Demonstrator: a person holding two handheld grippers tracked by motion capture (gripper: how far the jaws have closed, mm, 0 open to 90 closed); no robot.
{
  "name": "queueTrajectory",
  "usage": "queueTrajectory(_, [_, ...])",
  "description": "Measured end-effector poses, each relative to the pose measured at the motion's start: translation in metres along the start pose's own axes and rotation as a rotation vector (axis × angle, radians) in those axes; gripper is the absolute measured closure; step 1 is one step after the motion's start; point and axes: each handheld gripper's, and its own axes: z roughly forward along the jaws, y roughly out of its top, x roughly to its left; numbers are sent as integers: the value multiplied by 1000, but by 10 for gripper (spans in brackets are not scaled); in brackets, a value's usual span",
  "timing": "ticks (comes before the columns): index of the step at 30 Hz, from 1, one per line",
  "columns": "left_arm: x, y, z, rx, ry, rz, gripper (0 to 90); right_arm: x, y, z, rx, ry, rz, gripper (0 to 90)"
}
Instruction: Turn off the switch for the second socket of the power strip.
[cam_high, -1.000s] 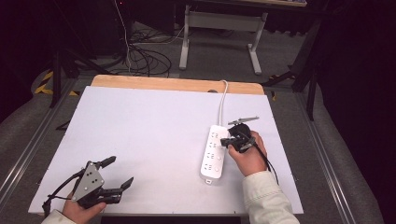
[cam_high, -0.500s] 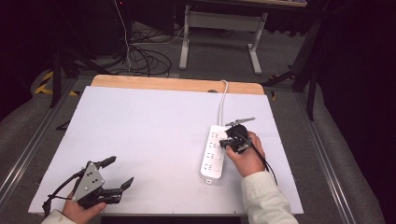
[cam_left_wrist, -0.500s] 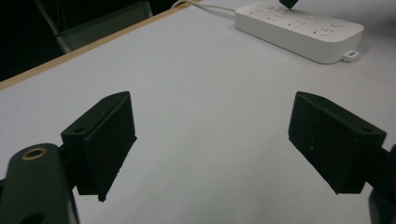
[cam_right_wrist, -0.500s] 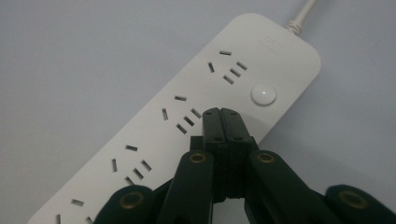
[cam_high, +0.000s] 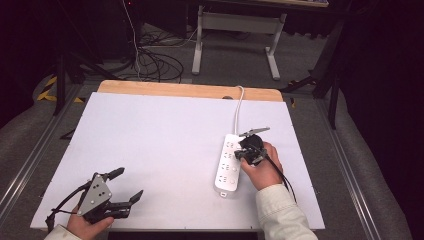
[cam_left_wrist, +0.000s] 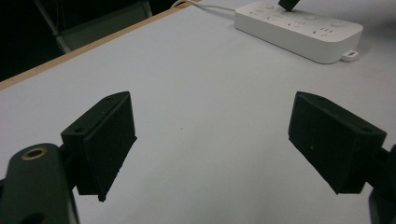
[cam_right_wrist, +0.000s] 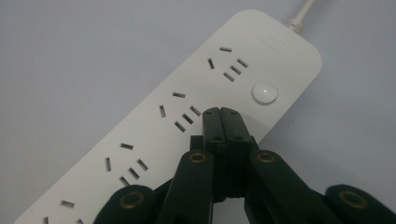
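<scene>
Over the power strip (cam_right_wrist: 187, 116) at the bench's (cam_high: 160, 145) right side, the right hand-held gripper (cam_right_wrist: 221, 113) is hovering with jaws pressed together and empty, probably to make a blunt tip for the round button (cam_right_wrist: 264, 92) just beside it. Well apart at the near-left corner, the left hand-held gripper (cam_left_wrist: 210, 140) is idling wide and empty, seemingly parked clear.

No legible text found: the power strip (cam_right_wrist: 196, 121) carries a faint embossed mark near its cord end, too small and blurred to read; nothing else bears lettering.
</scene>
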Motion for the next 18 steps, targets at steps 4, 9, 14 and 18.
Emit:
queueTrajectory(4, [0,0,0,1,-1,1,155,0,-1,1,-3,-1,8,900])
queueTrajectory(9, [0,0,0,3,-2,3,155,-2,-4,1,-18,13,27,900])
queueTrajectory(14, [0,0,0,4,-1,9,155,-2,-5,1,-28,7,25,900])
queueTrajectory(18, [-1,0,1,6,-4,3,155,1,-6,1,-32,-8,17,900])
